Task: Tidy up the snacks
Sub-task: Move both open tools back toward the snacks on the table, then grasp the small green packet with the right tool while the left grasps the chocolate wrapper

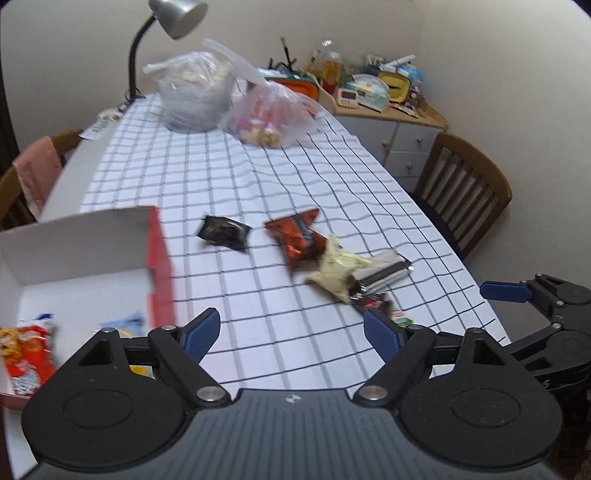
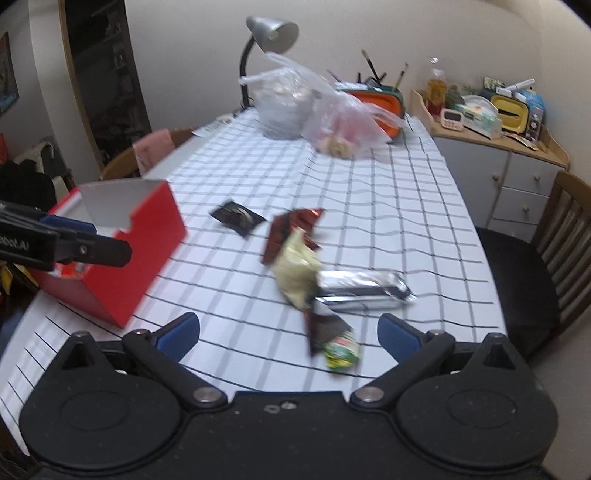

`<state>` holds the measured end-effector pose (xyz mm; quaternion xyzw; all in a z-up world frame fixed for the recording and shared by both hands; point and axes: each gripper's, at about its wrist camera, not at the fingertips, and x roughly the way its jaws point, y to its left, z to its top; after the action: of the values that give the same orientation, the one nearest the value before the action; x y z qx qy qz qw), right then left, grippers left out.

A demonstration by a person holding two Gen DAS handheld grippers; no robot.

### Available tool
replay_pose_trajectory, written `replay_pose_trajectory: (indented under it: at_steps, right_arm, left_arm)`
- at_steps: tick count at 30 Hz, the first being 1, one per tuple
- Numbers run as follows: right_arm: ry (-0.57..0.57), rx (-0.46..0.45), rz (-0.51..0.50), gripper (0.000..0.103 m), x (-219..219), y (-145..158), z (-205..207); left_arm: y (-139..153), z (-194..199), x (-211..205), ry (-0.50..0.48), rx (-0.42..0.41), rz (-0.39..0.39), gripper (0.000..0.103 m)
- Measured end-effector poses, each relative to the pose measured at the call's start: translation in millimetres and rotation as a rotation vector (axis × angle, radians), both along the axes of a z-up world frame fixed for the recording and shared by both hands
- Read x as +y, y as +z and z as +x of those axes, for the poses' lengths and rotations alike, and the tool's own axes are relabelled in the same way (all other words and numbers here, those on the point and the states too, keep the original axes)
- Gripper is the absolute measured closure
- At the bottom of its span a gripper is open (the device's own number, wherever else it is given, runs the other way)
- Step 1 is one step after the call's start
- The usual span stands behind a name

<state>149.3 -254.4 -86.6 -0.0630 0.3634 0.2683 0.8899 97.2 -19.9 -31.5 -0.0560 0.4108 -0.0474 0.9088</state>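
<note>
At the table's far edge you see a grey desk lamp (image 1: 173,16) beside two plastic bags (image 1: 195,92) on the checked tablecloth (image 1: 207,173). A wooden chair (image 1: 465,184) stands along the right edge, and a cluttered cabinet (image 2: 506,166) fills the corner beyond.

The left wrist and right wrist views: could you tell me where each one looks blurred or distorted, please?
Left wrist view: the red box is smeared, and the checked tablecloth lines bow from fisheye. Right wrist view: the cream snack packet is smeared, the gripper body sharp.
</note>
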Motion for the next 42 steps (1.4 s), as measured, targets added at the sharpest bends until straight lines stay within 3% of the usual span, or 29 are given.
replay_pose_trajectory:
  at_steps: [8, 19, 25, 37, 42]
  right_arm:
    - [0.041, 0.051, -0.07, 0.0, -23, -39, 23]
    - [0.162, 0.075, -0.13, 0.01, -20, -80, 52]
    - [0.212, 0.087, -0.137, 0.018, -15, -94, 62]
    - [0.264, 0.086, -0.122, 0.041, -8, -102, 74]
    - [0.279, 0.069, -0.132, 0.052, -6, -102, 71]
  left_arm:
    - [-36, 36, -53, -0.009, 0.092, 0.011, 0.017]
    - [-80, 76, -106, -0.036, 0.149, 0.106, 0.017]
    - [-98, 96, -118, -0.034, 0.189, 0.097, 0.017]
    - [-119, 130, -121, 0.005, 0.291, -0.015, 0.018]
    - [-127, 137, -123, 0.008, 0.336, -0.031, 0.038]
